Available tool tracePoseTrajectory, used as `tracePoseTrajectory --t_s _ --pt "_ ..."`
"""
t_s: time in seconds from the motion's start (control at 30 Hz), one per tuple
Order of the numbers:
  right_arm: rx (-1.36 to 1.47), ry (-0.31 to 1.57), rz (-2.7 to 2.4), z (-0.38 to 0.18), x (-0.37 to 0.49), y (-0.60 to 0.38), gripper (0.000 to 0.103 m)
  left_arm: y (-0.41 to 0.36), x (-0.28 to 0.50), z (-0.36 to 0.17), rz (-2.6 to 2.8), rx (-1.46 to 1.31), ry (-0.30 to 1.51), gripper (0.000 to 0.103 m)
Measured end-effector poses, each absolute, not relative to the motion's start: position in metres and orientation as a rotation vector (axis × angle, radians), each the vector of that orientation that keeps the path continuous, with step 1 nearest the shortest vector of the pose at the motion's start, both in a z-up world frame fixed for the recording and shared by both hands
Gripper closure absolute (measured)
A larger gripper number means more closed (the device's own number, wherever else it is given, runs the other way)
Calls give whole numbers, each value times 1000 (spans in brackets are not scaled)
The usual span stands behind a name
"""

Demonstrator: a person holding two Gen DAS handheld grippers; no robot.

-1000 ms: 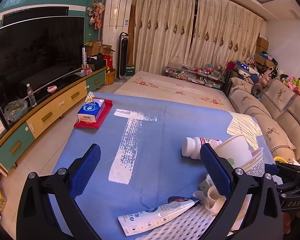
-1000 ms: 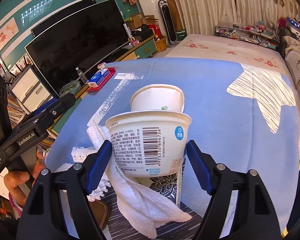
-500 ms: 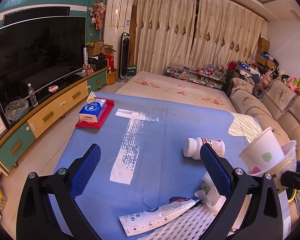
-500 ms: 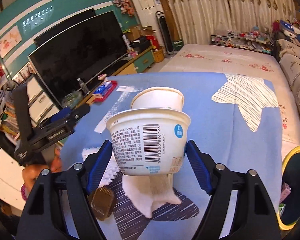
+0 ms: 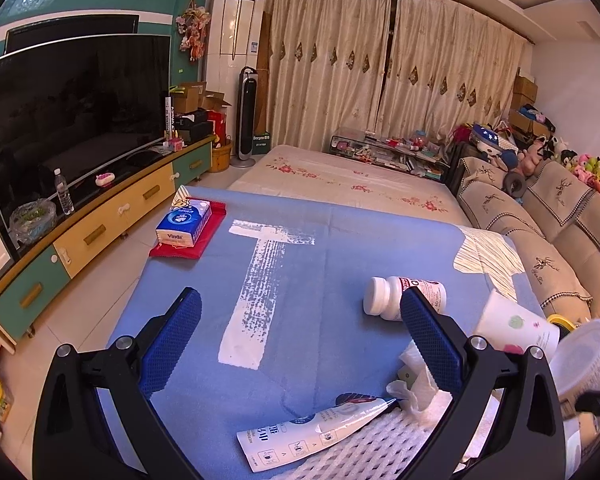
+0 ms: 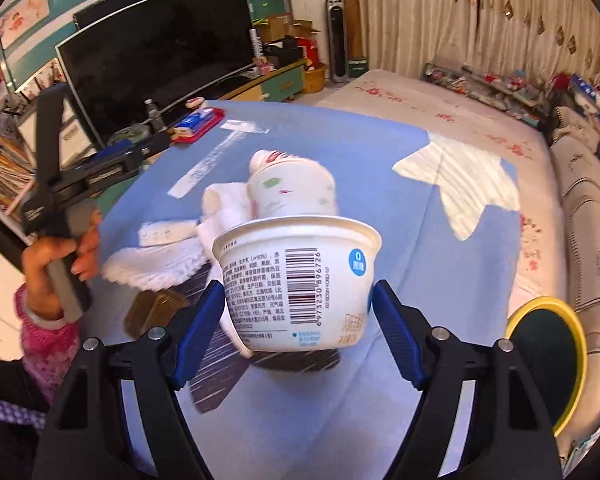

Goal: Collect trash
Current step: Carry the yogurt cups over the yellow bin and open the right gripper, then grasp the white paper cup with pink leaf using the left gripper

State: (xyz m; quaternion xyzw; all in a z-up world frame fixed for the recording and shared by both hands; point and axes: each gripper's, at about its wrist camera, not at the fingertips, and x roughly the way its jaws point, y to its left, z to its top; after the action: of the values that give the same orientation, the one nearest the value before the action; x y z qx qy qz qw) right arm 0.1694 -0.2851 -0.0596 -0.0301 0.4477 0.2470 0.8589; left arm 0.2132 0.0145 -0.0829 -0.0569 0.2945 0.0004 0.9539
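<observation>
My right gripper [image 6: 300, 320] is shut on a white yogurt tub [image 6: 296, 280] with a barcode, held above the blue table [image 6: 380, 152]; a paper cup [image 6: 292, 192] tips out of the tub. Both show at the right edge of the left wrist view: the tub [image 5: 580, 360] and the cup [image 5: 516, 326]. A yellow-rimmed bin [image 6: 548, 360] stands low right of the table. My left gripper [image 5: 300, 332] is open and empty over the table. Near it lie a white pill bottle [image 5: 404, 296], a tube [image 5: 312, 434], a crumpled tissue [image 5: 420, 384] and white foam netting [image 5: 360, 456].
A Vinda tissue box [image 5: 184, 222] sits on a red mat [image 5: 192, 240] at the table's far left corner. A TV cabinet [image 5: 100, 224] runs along the left. A sofa [image 5: 560, 240] stands on the right. A brown object [image 6: 152, 312] lies near the table's front.
My right gripper has carried the tub and cup right, towards the table's edge and the bin. The cup has tipped over forward. My left gripper has stayed still.
</observation>
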Motion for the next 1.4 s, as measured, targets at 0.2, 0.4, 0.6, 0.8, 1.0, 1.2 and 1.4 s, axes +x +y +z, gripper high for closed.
tracePoseTrajectory --t_s 0.2,0.4,0.6,0.8,1.0,1.2,1.4 --pt "-50 951 481 -62 148 -300 31 12 215 -84 2 -113 607 5" --pt "144 902 309 -65 142 -378 31 5 215 -85 -4 -96 605 5" --pt "288 866 -31 -87 152 -481 31 -1 214 -83 -33 -93 602 5" --pt "328 935 -244 -137 160 -555 31 -14 204 -67 -73 -86 614 5" --pt "339 1010 -285 -183 188 -580 30 -55 189 -50 -169 -57 651 5" --pt "352 1018 -283 -198 194 -588 20 -122 190 -52 -289 20 734 5" --pt "342 958 -264 -186 171 -586 18 -186 200 -62 -350 83 821 5"
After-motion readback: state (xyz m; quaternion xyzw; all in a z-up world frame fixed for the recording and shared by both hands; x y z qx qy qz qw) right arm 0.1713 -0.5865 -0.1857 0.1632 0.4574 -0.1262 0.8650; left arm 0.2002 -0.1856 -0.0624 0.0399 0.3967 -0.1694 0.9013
